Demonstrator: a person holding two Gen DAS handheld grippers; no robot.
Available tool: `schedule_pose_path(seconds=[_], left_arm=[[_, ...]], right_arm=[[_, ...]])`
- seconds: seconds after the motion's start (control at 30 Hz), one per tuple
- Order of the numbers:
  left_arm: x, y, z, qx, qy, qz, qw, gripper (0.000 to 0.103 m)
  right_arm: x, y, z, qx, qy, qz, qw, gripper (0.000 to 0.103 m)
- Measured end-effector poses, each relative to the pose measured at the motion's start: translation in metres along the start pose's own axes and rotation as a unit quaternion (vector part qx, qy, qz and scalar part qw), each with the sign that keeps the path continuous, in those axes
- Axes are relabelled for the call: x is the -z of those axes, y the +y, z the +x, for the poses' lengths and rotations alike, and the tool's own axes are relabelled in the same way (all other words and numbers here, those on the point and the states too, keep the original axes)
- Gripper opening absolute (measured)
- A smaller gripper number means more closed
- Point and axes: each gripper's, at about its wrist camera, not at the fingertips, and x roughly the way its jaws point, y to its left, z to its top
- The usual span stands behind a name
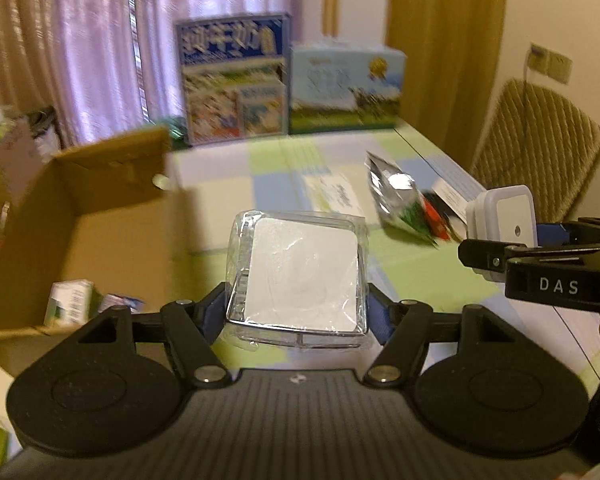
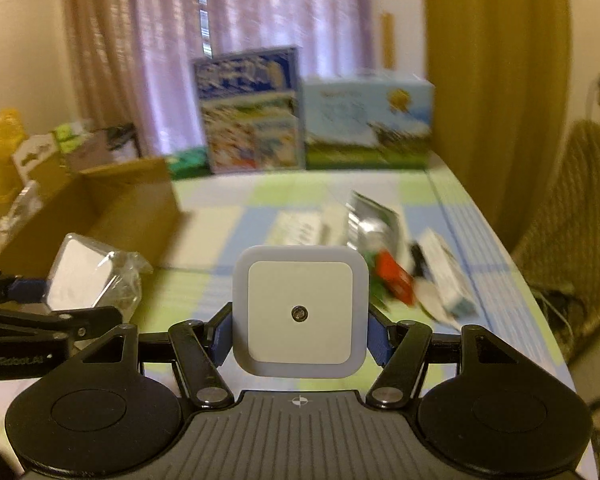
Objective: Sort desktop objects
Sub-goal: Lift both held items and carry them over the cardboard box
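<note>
Closest to the left wrist camera, the left gripper (image 1: 298, 308) was clamped on a white square block wrapped in clear plastic (image 1: 300, 276), its blue fingertips (image 1: 380, 316) pressing the block's two sides and holding it above the checked tablecloth (image 1: 420, 280). To the left stood an open cardboard box (image 1: 112, 216) with a few small cartons (image 1: 70, 306) lying on its floor. Farther along the table lay a white card (image 1: 334, 194), and beside it a silver foil bag (image 1: 400, 196) with red and green print. At the right edge the right gripper (image 1: 496, 258) came into view side-on, closed around a white square night light (image 1: 508, 216); a slim white box (image 1: 456, 192) lay on the cloth behind it. Two printed cartons (image 1: 236, 80) stood at the far end of the table before pale purple curtains (image 1: 100, 40), and a woven chair (image 1: 540, 144) sat off the right side. From the right wrist camera, the right gripper (image 2: 300, 332) was shut on the night light (image 2: 300, 312), its flat face with a small round sensor turned toward the lens, and blue fingertips (image 2: 222, 334) touching each side. On the left, the left gripper (image 2: 56, 300) held the wrapped block (image 2: 82, 276) just in front of the cardboard box (image 2: 112, 204). Behind the night light, blurred, lay the foil bag (image 2: 376, 228) and the slim box (image 2: 448, 276) on the tablecloth (image 2: 204, 292), with the printed cartons (image 2: 252, 116) at the far end.
</note>
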Motion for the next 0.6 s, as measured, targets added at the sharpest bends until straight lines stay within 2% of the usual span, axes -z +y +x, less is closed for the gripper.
schedule_pose_path(seconds=[0.27, 0.43, 0.6], left_arm=[[-0.012, 0.074, -0.043, -0.057, -0.036, -0.031, 0.9973, 0.065], [-0.008, 0.125, -0.053, -0.095, -0.034, -0.053, 0.9935, 0.065], [-0.008, 0.166, -0.050, -0.113, -0.028, -0.067, 0.9910, 0.065]], right_arm=[[-0.039, 0.076, 0.010, -0.071, -0.021, -0.044, 0.996, 0.062], [-0.056, 0.124, 0.031, -0.110, -0.021, -0.075, 0.991, 0.062], [-0.063, 0.167, 0.063, -0.136, -0.010, -0.103, 0.985, 0.062]])
